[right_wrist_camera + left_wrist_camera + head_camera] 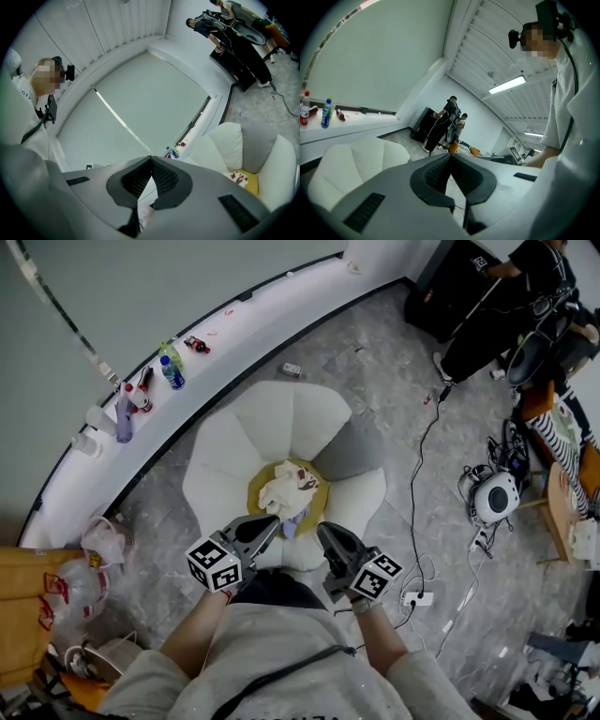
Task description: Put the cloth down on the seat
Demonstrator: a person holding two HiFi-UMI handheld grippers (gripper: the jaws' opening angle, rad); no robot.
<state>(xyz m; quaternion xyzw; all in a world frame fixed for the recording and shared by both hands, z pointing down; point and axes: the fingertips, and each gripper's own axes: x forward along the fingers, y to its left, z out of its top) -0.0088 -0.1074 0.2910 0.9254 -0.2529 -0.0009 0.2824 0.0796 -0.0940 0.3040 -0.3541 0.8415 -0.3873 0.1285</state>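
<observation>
One cloth [286,488] lying bunched on round yellow centre pad [319,504] of seat [225,460]; cream, soft, crumpled, showing red prints. Seat looking flower-shaped: smooth padded petals ringing the pad, white ones plus one grey petal [352,446]. Two grippers hovering over seat's near edge, clear of cloth: left gripper [272,524] and right gripper [323,531]. Both holding ribbed black pads [436,174] tip to tip, gripping nothing.
</observation>
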